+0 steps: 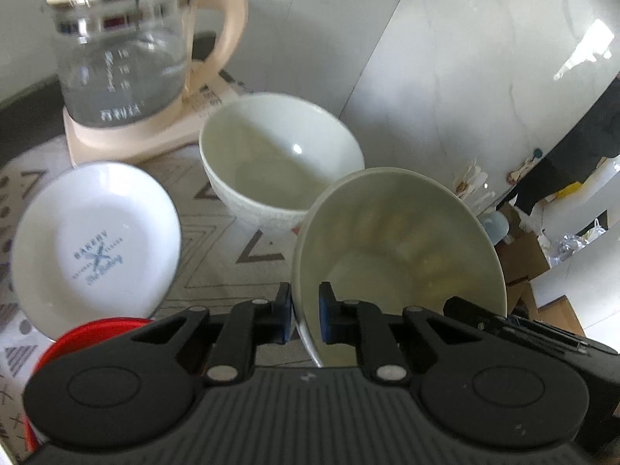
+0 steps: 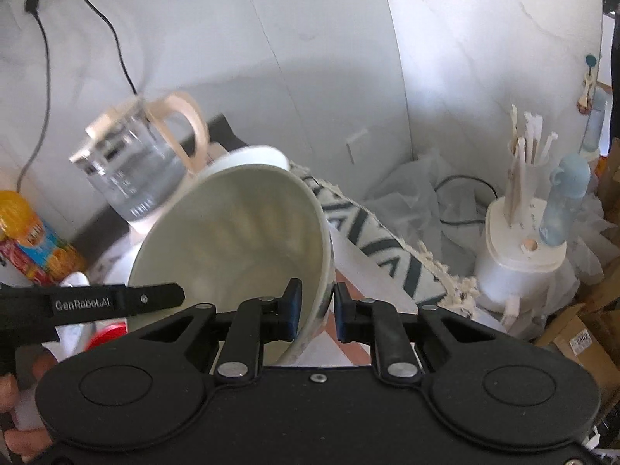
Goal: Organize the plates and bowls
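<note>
Pinching the rim of a pale green bowl (image 1: 399, 248) from opposite sides, the left hand-held gripper (image 1: 305, 312) and the right hand-held gripper (image 2: 316, 310) hold it tilted above the tabletop, each with one pad inside the bowl and one outside. In the right wrist view the same bowl (image 2: 240, 240) leans toward the camera, its hollow open to the lens, while the black body of the left tool crosses the lower left corner.

Just beyond the left tool, a red plate (image 1: 93, 333) peeks out at the lower left, partly covered by a white dish (image 1: 97, 244) printed with blue "BAKERY" lettering. Both rest on a patterned cloth (image 1: 232, 263) with grey triangles. A deeper white bowl (image 1: 279, 159) stands upright on the cloth behind the held one.

Farther back, a glass kettle (image 1: 124, 50) with a cream handle sits on its cream base against a pale marble-look wall (image 1: 445, 58). To the right, a white drying rack (image 2: 523, 232) carries a blue bottle.
</note>
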